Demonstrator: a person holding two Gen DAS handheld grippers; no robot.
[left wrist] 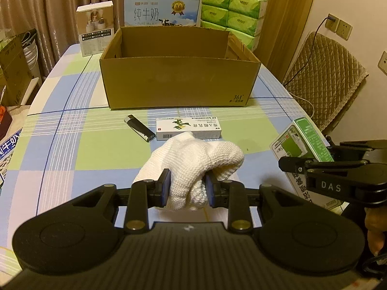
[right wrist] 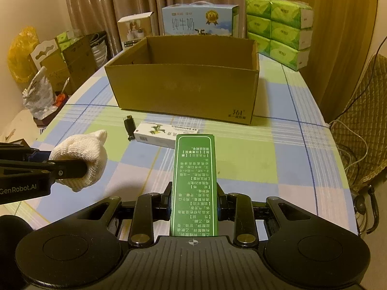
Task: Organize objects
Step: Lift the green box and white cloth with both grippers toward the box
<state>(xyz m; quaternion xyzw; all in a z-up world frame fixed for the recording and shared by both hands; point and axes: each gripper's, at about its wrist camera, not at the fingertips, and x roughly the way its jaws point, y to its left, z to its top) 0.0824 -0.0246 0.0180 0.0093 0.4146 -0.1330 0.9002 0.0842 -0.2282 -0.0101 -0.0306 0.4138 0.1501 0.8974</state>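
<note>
1. Clamping a bunched white knitted cloth (left wrist: 193, 166) between its blue pads, the left gripper (left wrist: 187, 188) holds it up over the near part of the table; the cloth bulges above and to the right of the fingers, and its loose end hangs toward the tablecloth.
2. Nearest on the right side, the right gripper (right wrist: 193, 205) is closed on a tall green box (right wrist: 194, 183) printed with pale text, gripping its lower part so that the box reaches forward, away from the camera. From the left wrist view the same box (left wrist: 302, 142) shows a white and green face and sits tilted in the black fingers.
3. Both held things are clear of the checked tablecloth (left wrist: 72, 125), a pattern of blue, green and white squares.
4. A little farther, a white carton (left wrist: 188, 128) with a green plant picture lies flat on the cloth, and a black lighter (left wrist: 140, 128) lies just left of it, apart from it.
5. Beyond these stands an open cardboard box (left wrist: 179, 82), its near wall facing the grippers; what lies on its floor is hidden.
6. Behind the cardboard box, at the far edge, stand a small white product box (left wrist: 95, 31) on the left, a blue milk carton (left wrist: 162, 9) in the middle and stacked green tissue packs (left wrist: 232, 14) on the right.
7. Farthest back hang brown curtains (left wrist: 48, 4); a quilted chair (left wrist: 324, 77) stands to the right of the table.
</note>
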